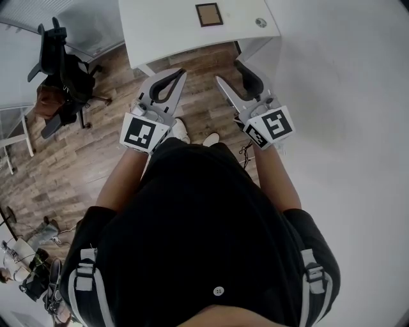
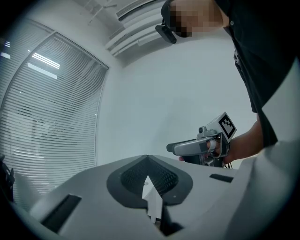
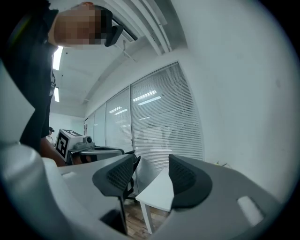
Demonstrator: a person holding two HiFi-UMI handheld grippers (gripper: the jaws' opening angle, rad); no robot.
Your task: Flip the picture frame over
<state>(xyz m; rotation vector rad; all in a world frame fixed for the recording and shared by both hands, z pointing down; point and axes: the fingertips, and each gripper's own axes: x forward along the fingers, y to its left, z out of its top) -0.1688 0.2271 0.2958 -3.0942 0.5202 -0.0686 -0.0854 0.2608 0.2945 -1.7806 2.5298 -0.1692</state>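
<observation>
A small brown picture frame (image 1: 209, 14) lies flat on the white table (image 1: 160, 32) at the top of the head view. Both grippers are held in front of the person, short of the table's near edge and apart from the frame. My left gripper (image 1: 181, 72) points at the table with its fingertips together and nothing between them; in its own view the pads meet (image 2: 148, 159). My right gripper (image 1: 232, 71) has its jaws apart and empty, and the table corner (image 3: 157, 192) shows through the gap (image 3: 152, 171). The frame is hidden in both gripper views.
A small round object (image 1: 261, 23) lies on the table to the right of the frame. A black office chair (image 1: 64, 70) stands on the wooden floor (image 1: 96, 147) at the left. A white wall (image 1: 345, 96) runs along the right. Window blinds (image 3: 164, 108) lie beyond the table.
</observation>
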